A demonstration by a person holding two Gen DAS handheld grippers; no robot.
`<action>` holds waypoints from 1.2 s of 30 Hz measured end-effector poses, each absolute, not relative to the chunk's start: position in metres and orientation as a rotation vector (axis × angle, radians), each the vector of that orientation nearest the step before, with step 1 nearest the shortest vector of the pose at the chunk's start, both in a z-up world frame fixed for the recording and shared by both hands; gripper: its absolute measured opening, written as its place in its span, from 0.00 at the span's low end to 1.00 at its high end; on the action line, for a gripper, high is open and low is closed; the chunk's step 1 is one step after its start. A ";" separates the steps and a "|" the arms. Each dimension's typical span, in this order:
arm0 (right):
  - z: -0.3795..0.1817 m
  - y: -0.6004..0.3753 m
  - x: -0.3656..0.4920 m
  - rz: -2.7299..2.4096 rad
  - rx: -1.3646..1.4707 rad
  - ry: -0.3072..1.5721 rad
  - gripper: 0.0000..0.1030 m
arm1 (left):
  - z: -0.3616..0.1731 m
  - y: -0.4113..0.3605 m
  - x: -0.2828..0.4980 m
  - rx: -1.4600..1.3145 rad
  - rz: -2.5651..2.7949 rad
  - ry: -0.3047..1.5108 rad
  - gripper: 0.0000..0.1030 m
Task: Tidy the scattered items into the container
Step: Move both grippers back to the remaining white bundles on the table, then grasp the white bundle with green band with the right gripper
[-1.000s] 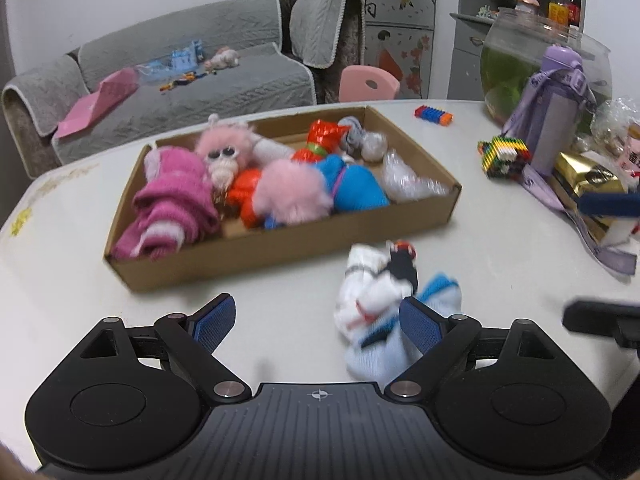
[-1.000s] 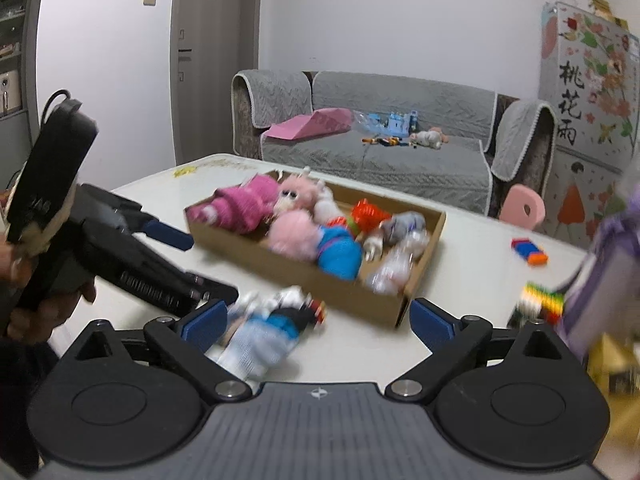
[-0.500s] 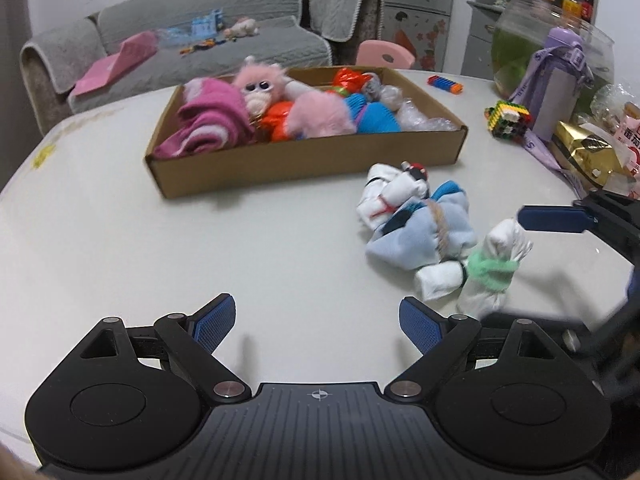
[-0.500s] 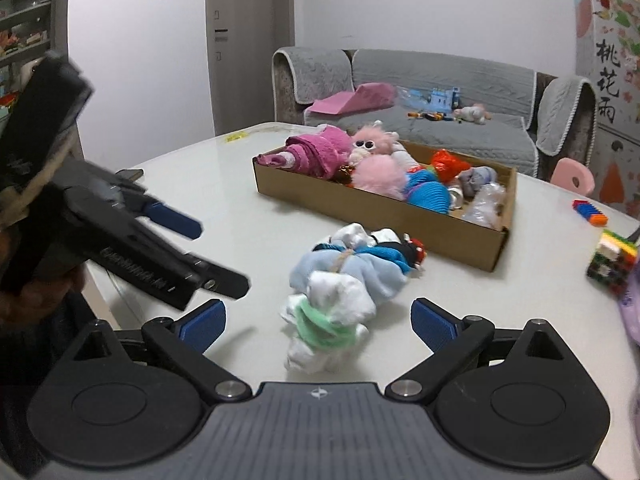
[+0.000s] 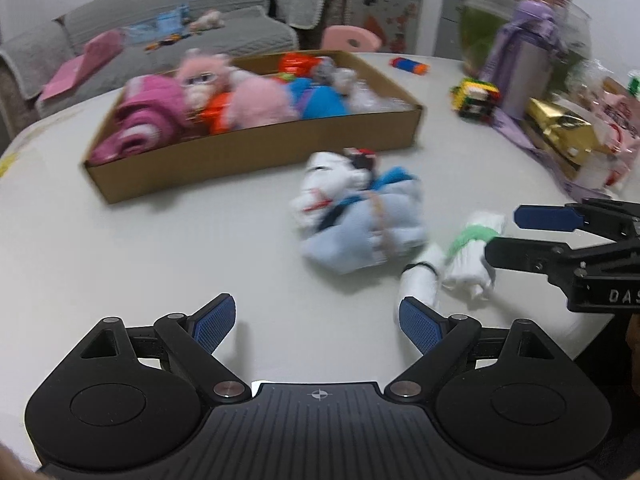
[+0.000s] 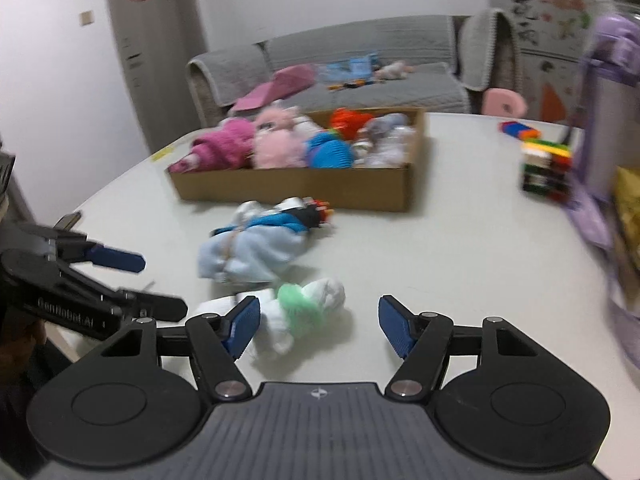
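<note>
A cardboard box (image 5: 256,160) (image 6: 296,184) full of plush toys and rolled cloth stands mid-table. In front of it lies a light blue cloth bundle (image 5: 360,224) (image 6: 248,252). Nearer me lies a white and green sock bundle (image 5: 468,248) (image 6: 304,312). My right gripper (image 6: 318,328) (image 5: 516,236) straddles that sock bundle with its jaws closing; the left pad is at the bundle and the right pad stands apart from it. My left gripper (image 5: 316,320) (image 6: 152,282) is open over bare table, its right finger close to the bundle's white end.
A purple bottle (image 5: 524,72) (image 6: 608,100), a colourful block cube (image 5: 476,98) (image 6: 546,168), a gold packet (image 5: 560,128) and bags crowd the table's right side. A small blue and orange toy (image 5: 410,65) lies behind the box. A grey sofa stands beyond the table.
The right gripper has dropped towards the table and its jaws have narrowed around the white and green sock bundle. The left gripper has come lower and closer to the bundles.
</note>
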State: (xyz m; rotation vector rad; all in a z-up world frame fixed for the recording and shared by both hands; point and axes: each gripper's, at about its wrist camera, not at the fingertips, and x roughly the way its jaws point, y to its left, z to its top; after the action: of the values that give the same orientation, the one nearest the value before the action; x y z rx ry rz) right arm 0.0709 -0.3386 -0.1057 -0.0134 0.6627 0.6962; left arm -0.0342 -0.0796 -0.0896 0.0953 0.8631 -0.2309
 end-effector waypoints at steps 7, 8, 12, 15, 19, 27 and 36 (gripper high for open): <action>-0.107 -0.347 0.071 0.703 -0.043 0.653 0.70 | -0.093 -0.116 -0.028 0.108 -0.309 0.863 0.88; -0.107 -0.347 0.070 0.710 -0.053 0.649 0.71 | -0.093 -0.118 -0.028 0.113 -0.310 0.863 0.88; -0.102 -0.349 0.067 0.759 -0.110 0.630 0.77 | -0.093 -0.116 -0.034 0.107 -0.368 0.859 0.89; -0.101 -0.340 0.064 0.862 -0.220 0.618 0.79 | -0.094 -0.116 -0.042 0.171 -0.386 0.843 0.89; -0.104 -0.323 0.068 0.946 -0.336 0.608 0.82 | -0.099 -0.107 -0.047 0.174 -0.388 0.863 0.88; -0.114 -0.325 0.101 0.908 -0.358 0.683 0.74 | -0.103 -0.118 -0.049 0.257 -0.578 0.849 0.95; -0.118 -0.357 0.116 0.858 -0.303 0.696 0.70 | -0.111 -0.169 -0.023 0.460 -0.792 0.793 0.99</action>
State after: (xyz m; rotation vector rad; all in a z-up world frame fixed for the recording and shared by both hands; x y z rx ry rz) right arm 0.1164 -0.3567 -0.1184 -0.3035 0.6959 0.8584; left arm -0.0226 -0.1689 -0.1106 0.4604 0.7935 -0.7925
